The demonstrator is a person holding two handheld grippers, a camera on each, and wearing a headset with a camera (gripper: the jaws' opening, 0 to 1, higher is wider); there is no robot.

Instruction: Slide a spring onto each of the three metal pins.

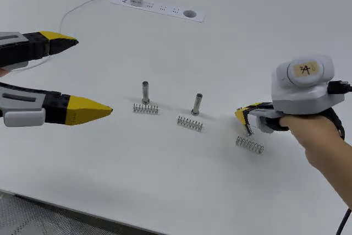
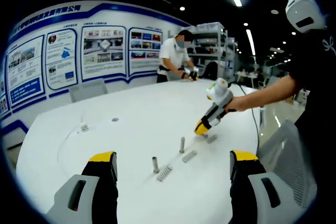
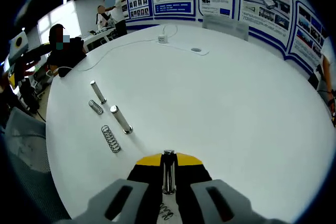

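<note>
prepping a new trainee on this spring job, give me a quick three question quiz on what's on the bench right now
1. True or false: the left tongs are shut.
2. How many springs lie loose on the table?
3. The right tongs grip: A) a spring B) a metal pin C) nothing.

Key:
1. False, they are wide open.
2. Three.
3. B.
</note>
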